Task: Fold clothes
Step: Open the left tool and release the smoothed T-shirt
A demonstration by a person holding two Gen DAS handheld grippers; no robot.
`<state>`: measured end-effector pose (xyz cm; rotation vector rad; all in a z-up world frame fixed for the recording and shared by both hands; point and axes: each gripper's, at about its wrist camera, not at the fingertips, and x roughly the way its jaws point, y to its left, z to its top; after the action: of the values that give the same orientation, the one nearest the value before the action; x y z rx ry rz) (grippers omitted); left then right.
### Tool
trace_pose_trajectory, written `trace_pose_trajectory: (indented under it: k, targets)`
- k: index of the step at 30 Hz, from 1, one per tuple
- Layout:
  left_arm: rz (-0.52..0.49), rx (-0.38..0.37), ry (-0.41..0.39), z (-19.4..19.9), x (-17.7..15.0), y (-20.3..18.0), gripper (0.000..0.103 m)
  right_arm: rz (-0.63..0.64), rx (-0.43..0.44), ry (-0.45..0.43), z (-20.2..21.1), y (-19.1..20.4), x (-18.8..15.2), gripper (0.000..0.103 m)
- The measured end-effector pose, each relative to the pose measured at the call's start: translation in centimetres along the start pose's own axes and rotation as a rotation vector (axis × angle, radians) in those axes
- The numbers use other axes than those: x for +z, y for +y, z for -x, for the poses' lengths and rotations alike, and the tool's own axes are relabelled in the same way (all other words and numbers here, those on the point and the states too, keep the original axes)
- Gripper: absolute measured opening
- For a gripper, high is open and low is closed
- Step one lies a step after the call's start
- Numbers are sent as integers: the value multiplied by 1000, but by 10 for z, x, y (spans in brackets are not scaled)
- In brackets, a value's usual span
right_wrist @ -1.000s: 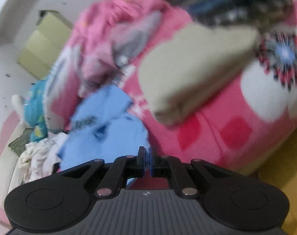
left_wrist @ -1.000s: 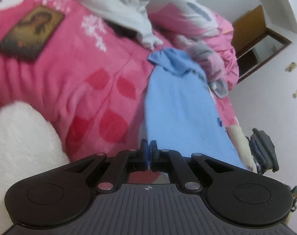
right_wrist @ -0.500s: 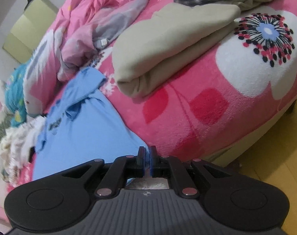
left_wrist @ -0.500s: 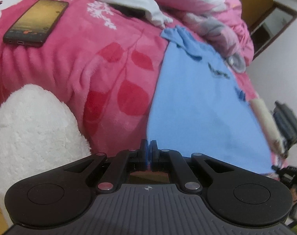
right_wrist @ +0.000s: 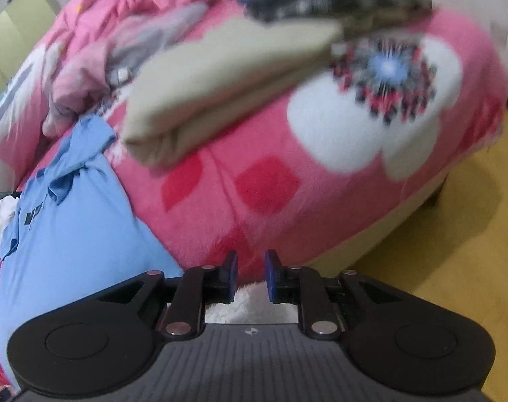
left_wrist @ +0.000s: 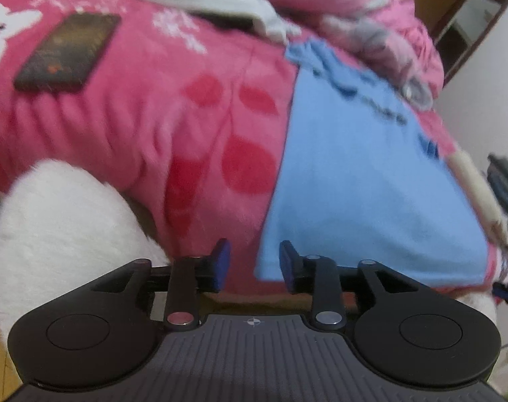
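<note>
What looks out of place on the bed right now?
A phone lies screen-up on the pink blanket, left of the blue shirt being folded. The shirt's collar end is bunched, not flat. Nothing looks spilled or damaged.

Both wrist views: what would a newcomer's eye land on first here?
The bright pink flowered blanket covering the bed fills both views. A light blue shirt lies spread flat on it, its near hem just beyond the left gripper. In the right wrist view, a folded beige garment sits farther back, beside a large white flower print.
</note>
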<state>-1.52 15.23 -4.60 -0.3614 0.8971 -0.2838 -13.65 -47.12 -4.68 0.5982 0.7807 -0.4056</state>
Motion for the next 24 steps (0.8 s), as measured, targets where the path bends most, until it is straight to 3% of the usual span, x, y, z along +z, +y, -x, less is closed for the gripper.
trace_pose_trajectory:
  k: [4, 11, 15, 18, 21, 24]
  targets:
    - [-57, -47, -82, 12, 23, -16, 47, 95, 48, -132, 26, 30, 11, 19]
    - [-199, -90, -229, -23, 72, -65, 51, 320, 279, -277, 24, 142, 34, 20]
    - [-347, -31, -288, -55, 96, -93, 52, 387, 426, -234, -3, 214, 45, 26]
    - [-390, -24, -301, -79, 118, -101, 52, 422, 526, -161, -31, 267, 50, 26]
    - [-351, -21, -300, -103, 143, -96, 52, 470, 573, -79, -66, 318, 49, 29]
    - [-270, -18, -316, -125, 168, -82, 52, 511, 559, 19, -109, 359, 46, 29]
